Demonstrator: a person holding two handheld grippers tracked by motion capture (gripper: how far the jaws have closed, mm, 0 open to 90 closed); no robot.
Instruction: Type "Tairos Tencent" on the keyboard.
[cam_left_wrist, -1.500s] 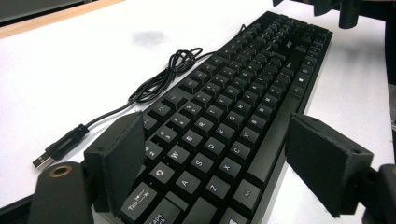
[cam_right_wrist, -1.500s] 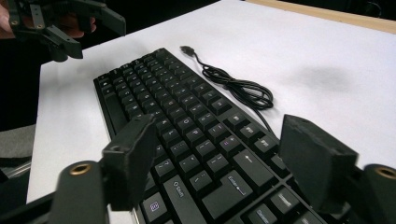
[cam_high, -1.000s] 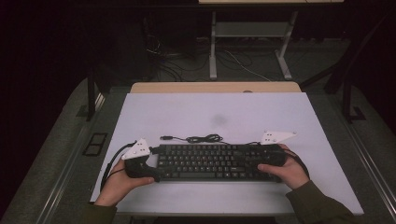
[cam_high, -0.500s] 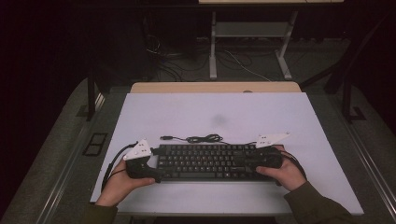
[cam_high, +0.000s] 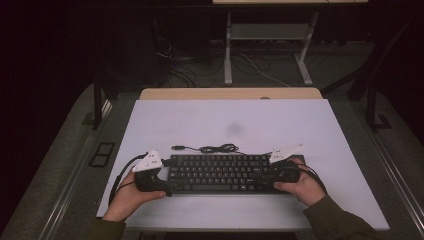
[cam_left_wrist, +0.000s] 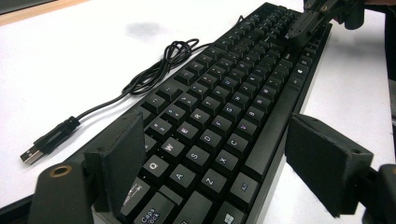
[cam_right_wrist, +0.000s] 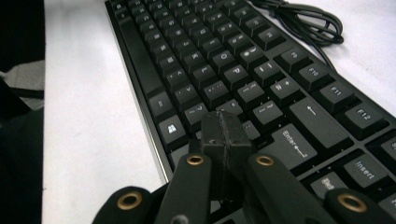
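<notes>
Keyboard (cam_high: 220, 173), black, lies flat on the white table (cam_high: 320, 130), near its front edge and about midway across. We note its cable (cam_high: 216, 148) coiled loosely on the table just behind it, the USB plug (cam_left_wrist: 31, 154) lying free on the white surface. Left gripper (cam_high: 159, 181) sits at the keyboard's left end; in the left gripper view its jaws stand wide apart, one on the far side and one on the near side of the keyboard, straddling the end by the Caps Lock key. The far pad seems to lie against the rear edge; the near pad stands clear of the front edge with a visible gap, so we record this gripper as spread, not clamped. Right gripper (cam_high: 270, 176) is at the keyboard's right end. In the right gripper view (cam_right_wrist: 225, 135) its jaws have just been closing and now sit pressed together, pad to pad, nothing between them, the tips over the keys just in front of Enter. We cannot tell whether the tips touch the keys. Each gripper is held by a hand, forearms entering from the near edge.
</notes>
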